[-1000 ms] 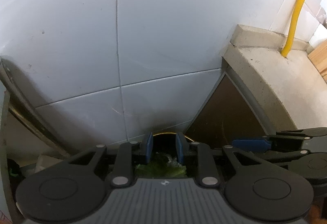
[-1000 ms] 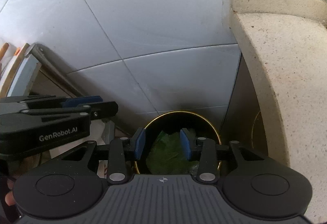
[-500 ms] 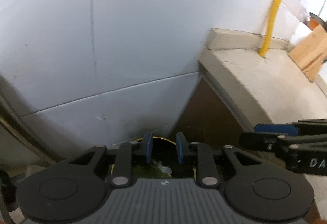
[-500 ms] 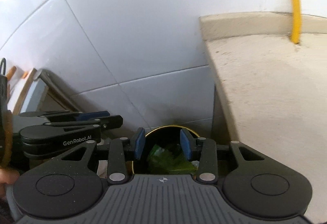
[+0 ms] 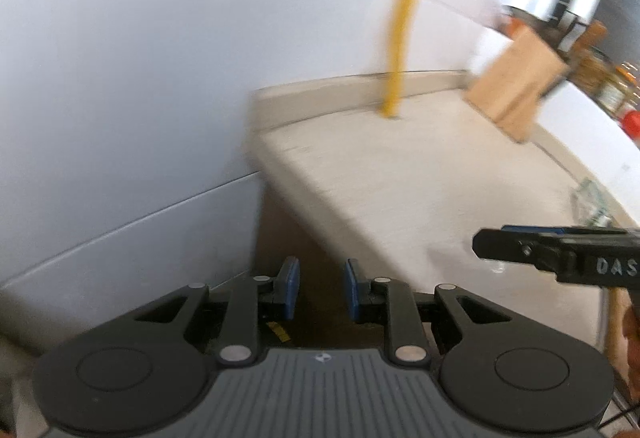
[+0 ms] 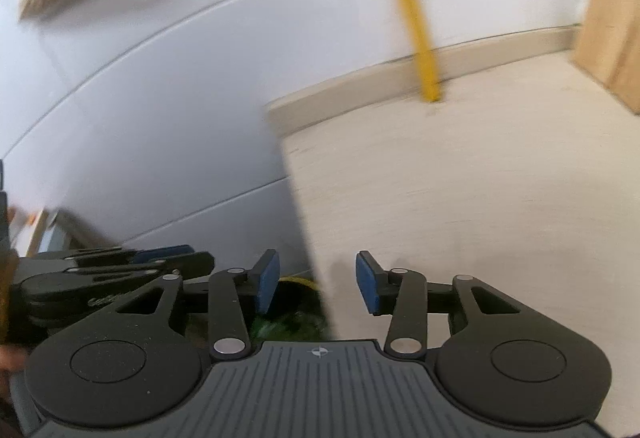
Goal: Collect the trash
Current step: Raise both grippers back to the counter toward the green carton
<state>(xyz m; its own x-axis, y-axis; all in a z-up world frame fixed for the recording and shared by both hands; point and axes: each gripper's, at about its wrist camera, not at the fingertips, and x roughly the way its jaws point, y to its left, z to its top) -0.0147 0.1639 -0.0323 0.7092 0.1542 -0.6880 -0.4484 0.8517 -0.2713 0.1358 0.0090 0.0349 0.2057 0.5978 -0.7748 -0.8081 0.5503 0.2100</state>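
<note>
In the right wrist view, a black bin [image 6: 298, 298] with a gold rim holds green leafy scraps [image 6: 288, 324] and shows just below my right gripper [image 6: 318, 284]. Its jaws are opening and nothing is between the blue pads [image 6: 266, 282]. The left gripper [image 6: 120, 270] hovers to its left. In the left wrist view, my left gripper [image 5: 320, 288] is open by a narrow gap and holds nothing. It is above the dark gap beside the beige countertop [image 5: 400, 178]. The right gripper [image 5: 560, 254] reaches in from the right. A crumpled greenish scrap [image 5: 592, 198] lies at the counter's far right edge.
A yellow pipe [image 5: 400, 38] rises from the counter's back. A wooden block [image 5: 516, 90] leans at the back right, with jars and a red item [image 5: 632, 120] beyond. White tiled wall [image 5: 140, 98] fills the left. Both views are blurred by motion.
Both grippers have lifted and swung away from the bin toward the countertop. The bin has dropped to the bottom of the views. The right jaws have widened, and the left gap is unchanged.
</note>
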